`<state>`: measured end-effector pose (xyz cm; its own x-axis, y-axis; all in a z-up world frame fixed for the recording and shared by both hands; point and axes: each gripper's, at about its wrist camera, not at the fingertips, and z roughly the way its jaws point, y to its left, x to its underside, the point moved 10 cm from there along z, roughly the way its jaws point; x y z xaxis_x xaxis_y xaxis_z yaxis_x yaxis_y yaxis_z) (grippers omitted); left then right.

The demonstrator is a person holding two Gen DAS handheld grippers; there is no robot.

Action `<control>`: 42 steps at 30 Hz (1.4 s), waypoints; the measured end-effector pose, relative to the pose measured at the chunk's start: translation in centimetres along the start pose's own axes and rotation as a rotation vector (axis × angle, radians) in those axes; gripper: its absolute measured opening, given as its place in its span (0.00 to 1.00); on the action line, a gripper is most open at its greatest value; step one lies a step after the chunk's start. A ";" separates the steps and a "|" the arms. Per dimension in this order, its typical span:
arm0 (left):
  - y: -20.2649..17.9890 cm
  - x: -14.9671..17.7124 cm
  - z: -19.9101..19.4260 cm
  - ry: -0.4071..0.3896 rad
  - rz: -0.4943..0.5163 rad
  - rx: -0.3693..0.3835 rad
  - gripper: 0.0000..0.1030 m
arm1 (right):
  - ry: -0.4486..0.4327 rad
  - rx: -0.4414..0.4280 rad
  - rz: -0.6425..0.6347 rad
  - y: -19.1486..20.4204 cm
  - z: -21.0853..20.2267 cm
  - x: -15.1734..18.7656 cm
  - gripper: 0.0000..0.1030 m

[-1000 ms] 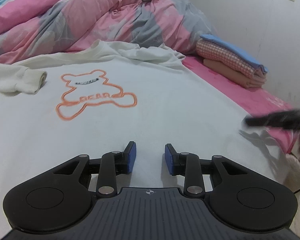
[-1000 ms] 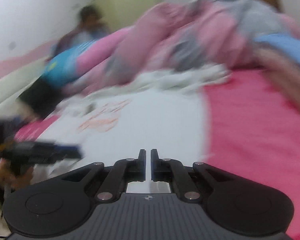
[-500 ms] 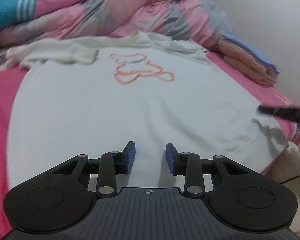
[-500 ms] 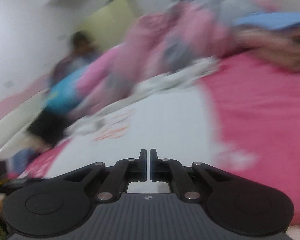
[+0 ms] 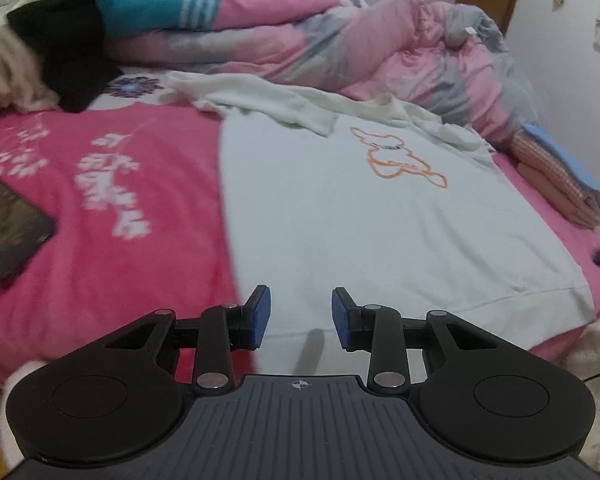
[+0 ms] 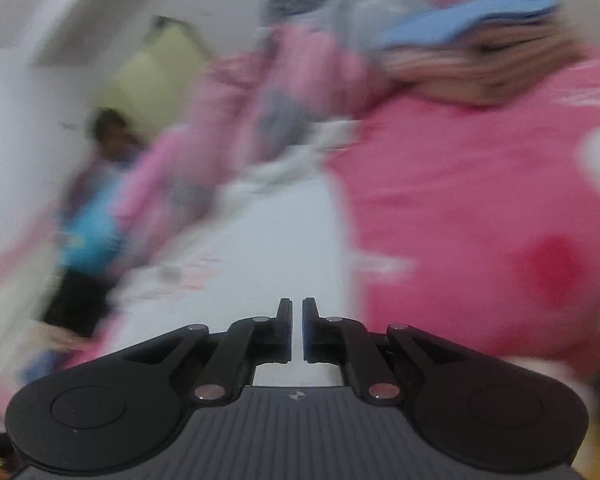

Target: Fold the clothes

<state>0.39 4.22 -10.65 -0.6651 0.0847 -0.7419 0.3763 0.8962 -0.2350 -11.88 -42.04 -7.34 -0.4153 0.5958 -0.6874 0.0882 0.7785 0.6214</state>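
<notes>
The left gripper (image 5: 298, 316) hangs just above the near hem of a white sweatshirt (image 5: 380, 232), its blue-padded fingers (image 5: 260, 316) spread apart with nothing between them. The sweatshirt lies flat, front up, on a pink bedsheet (image 5: 100, 208), with an orange outline of a bear (image 5: 400, 160) printed near the chest. Its ribbed bottom edge runs along the near side of the bed, reaching the right corner, and its left edge is a straight line against the pink sheet. One sleeve (image 5: 268, 108) is bunched up at the far left of the collar.

To the left of the sweatshirt the sheet is mostly bare, apart from a dark flat rectangle (image 5: 8, 232) near the left border (what it is cannot be told). A pink and grey quilt (image 5: 340, 52) is heaped along the far side, and a stack of folded clothes (image 5: 556, 176) sits at the right edge of the bed beside the wall.

The right gripper (image 6: 297, 330) has its fingers nearly together, a narrow slit between them, holding nothing. Its view is badly blurred: the white sweatshirt (image 6: 268, 256) ahead and pink sheet (image 6: 480, 208) to the right.
</notes>
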 end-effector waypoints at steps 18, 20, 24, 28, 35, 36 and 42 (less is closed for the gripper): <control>3.6 -0.2 -7.4 -0.025 -0.109 -0.102 0.33 | 0.402 -0.195 -0.080 6.9 6.1 10.1 0.18; 1.7 -3.0 -7.5 -0.069 -0.101 -0.044 0.33 | 0.340 -0.248 -0.107 9.1 5.8 7.8 0.18; -2.0 -9.2 -7.8 -0.173 -0.075 0.062 0.34 | 0.207 -0.356 -0.198 14.2 5.1 2.5 0.19; -4.6 -15.7 -7.8 -0.319 -0.034 0.117 0.43 | 0.083 -0.438 -0.284 19.4 4.6 -3.3 0.24; -4.4 -24.4 -5.3 -0.524 -0.057 0.148 0.51 | 0.002 -0.497 -0.316 26.2 9.1 -11.8 0.38; -3.9 -25.2 -4.1 -0.531 -0.074 0.155 0.52 | -0.001 -0.497 -0.314 27.0 10.5 -12.8 0.42; 0.5 -24.5 6.9 -0.397 -0.159 0.059 0.53 | 0.025 -0.429 -0.326 29.7 20.7 -15.9 0.69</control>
<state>21.30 -0.46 3.04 -0.4220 -0.2371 -0.8750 0.3335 0.8569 -0.3930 16.05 -24.31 14.21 -0.3814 0.3272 -0.8646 -0.4248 0.7686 0.4783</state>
